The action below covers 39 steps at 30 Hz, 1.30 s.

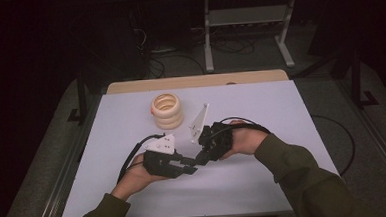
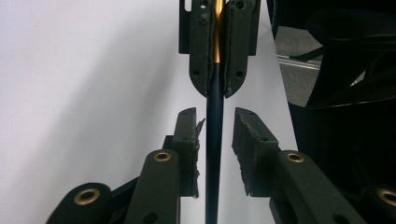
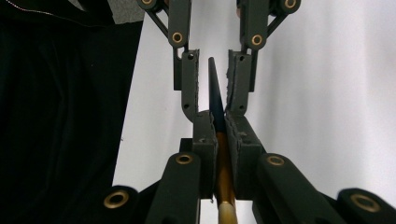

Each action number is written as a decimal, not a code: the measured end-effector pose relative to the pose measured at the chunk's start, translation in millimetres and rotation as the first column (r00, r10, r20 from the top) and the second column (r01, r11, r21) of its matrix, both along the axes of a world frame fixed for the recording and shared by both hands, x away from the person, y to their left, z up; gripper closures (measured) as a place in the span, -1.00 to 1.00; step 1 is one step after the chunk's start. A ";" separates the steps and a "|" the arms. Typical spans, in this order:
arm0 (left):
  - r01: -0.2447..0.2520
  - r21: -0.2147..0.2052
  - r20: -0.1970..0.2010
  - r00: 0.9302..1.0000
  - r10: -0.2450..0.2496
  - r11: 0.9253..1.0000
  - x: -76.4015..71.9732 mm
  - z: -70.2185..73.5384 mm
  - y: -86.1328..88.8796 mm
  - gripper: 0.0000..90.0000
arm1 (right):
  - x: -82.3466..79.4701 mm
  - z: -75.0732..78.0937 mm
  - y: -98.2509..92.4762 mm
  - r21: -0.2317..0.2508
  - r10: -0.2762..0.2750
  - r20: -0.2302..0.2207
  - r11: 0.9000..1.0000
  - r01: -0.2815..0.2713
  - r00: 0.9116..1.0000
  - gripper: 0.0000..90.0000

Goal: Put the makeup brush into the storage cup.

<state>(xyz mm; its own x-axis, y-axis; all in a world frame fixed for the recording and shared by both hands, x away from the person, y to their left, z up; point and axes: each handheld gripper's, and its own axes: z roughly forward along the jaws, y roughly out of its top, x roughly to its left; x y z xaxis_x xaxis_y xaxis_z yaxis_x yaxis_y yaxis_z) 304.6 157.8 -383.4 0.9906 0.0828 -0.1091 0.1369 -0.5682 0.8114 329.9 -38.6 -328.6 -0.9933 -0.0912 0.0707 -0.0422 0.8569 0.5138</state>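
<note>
A thin pen-like rod [image 2: 215,154], dark blue with a gold band and a cream end [image 3: 225,212], is held level above the white table [image 1: 261,110]. My right gripper [image 1: 201,157] is shut on its gold part, and its pads [image 3: 205,135] press it from both sides. Facing it, my left gripper [image 1: 191,165] stands open around the dark blue end. In the left gripper view the left pad [image 2: 187,140] is close to the rod and the right pad [image 2: 250,144] stands clear of it. The two grippers meet nearly tip to tip at mid table.
A stack of cream rings [image 1: 167,111] stands behind the grippers toward the table's far edge. A wooden strip [image 1: 194,81] borders the back. A dark sleeve [image 1: 294,168] reaches in from the lower right. Beyond the table are metal frame legs [image 1: 207,37] and cables on the floor.
</note>
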 end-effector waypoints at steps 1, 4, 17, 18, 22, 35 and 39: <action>0.004 0.009 0.007 1.000 -0.004 1.000 0.6 0.1 0.2 0.60 | -0.1 0.1 0.1 -0.002 -0.001 0.003 1.000 0.001 1.000 0.84; 0.002 0.008 0.007 1.000 -0.002 1.000 0.5 0.2 0.1 0.67 | -0.4 -0.3 0.8 -0.001 -0.002 0.001 1.000 0.002 1.000 0.84; 0.003 0.012 0.007 1.000 -0.003 1.000 0.7 -0.4 0.0 0.85 | -0.4 -2.2 2.3 -0.007 0.007 -0.007 1.000 -0.008 1.000 0.83; 0.004 0.013 0.006 1.000 -0.004 1.000 0.6 -0.5 -0.1 0.86 | -0.5 -2.4 2.3 -0.006 0.009 -0.010 1.000 -0.010 1.000 0.83; 0.003 0.005 -0.002 1.000 -0.003 1.000 0.3 -0.6 0.0 0.86 | -1.0 -2.1 2.0 -0.002 0.021 0.005 1.000 -0.021 1.000 0.81; -0.019 -0.015 -0.025 1.000 0.019 1.000 2.1 -1.5 5.4 0.86 | 1.3 9.6 -14.2 0.174 -0.092 0.010 0.981 0.089 0.996 -0.35; -0.029 -0.029 -0.039 0.999 0.028 0.999 1.3 -2.5 7.1 0.86 | 1.3 6.7 -21.1 0.217 -0.134 0.024 0.968 0.126 0.991 -0.59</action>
<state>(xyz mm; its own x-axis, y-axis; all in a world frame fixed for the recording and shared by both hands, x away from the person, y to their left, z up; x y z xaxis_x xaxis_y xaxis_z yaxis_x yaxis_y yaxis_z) 305.8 164.8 -385.9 0.9829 0.1068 -0.1501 0.1841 -0.5394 0.8217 331.2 -59.7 -321.8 -0.9992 0.0302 0.0251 0.0391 0.7263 0.6863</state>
